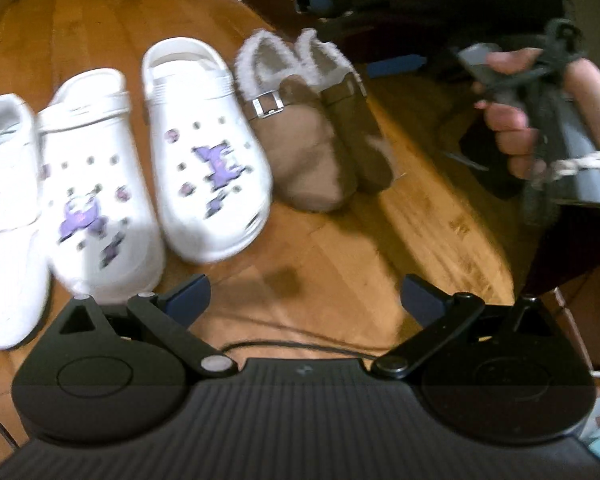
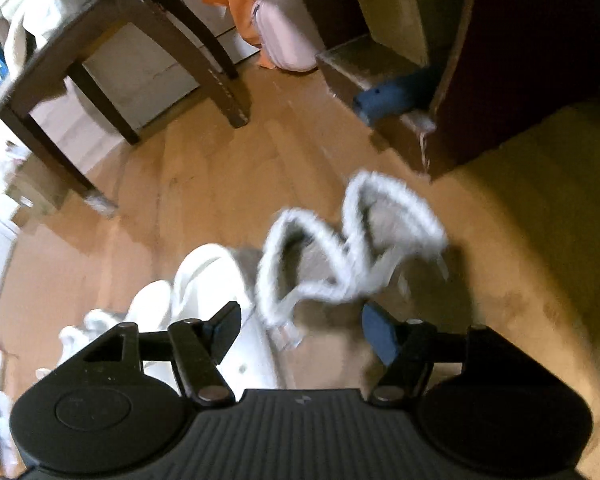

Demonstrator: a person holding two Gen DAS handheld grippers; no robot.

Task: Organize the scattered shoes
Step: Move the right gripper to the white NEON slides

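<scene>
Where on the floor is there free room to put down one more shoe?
Bare wood floor lies in front of the shoe row, between the white clogs and the left tongs. More lies right of the brown fur-lined slippers. The row itself is crowded: white sneaker, clogs and slippers sit side by side.

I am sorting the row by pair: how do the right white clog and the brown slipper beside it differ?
The white clog is smooth and glossy; the brown slipper looks soft and matte. The clog has holes with purple charms; the slipper has a metal buckle strap. The slipper's opening has a fluffy lining; the clog's is bare. Both stand upright on the wooden floor, toes toward the camera.
</scene>
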